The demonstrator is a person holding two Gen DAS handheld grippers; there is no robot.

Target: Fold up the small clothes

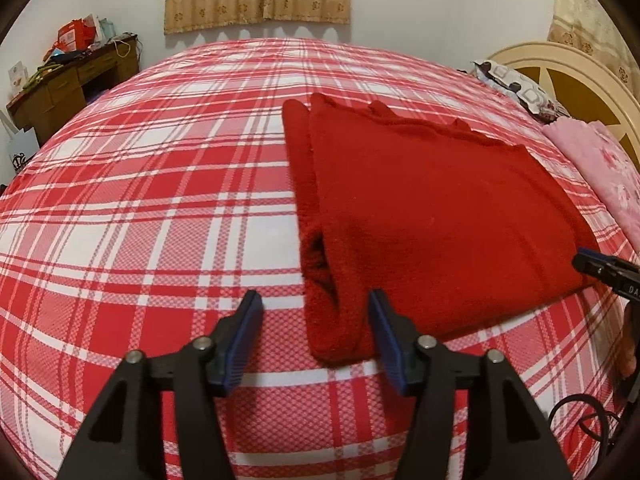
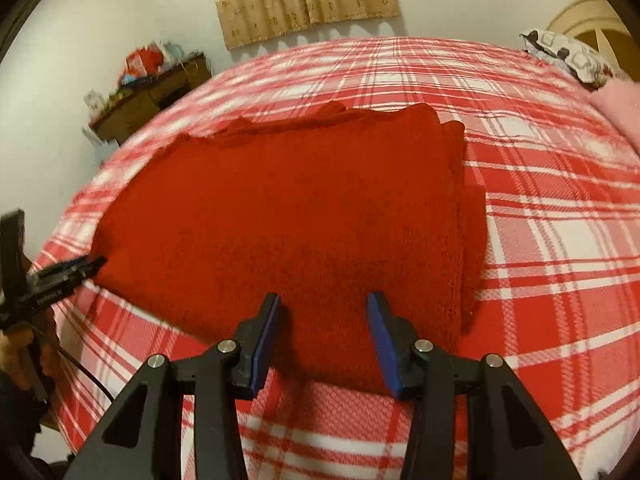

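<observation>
On the left wrist view: left gripper (image 1: 316,312) jaws spread, straddling the near corner of the red knit garment (image 1: 420,216), which lies folded on the plaid bed (image 1: 160,200); no pinch. Risk: closing here catches only the loose side flap, and the fold slides apart.

Right wrist view: right gripper (image 2: 323,316) jaws spread, empty, over the garment's near edge. Risk: grabbing bedsheet along with the knit.

Warm indoor light is casting soft shadows, fisheye is bending and darkening the edges, the right view is blurring
</observation>
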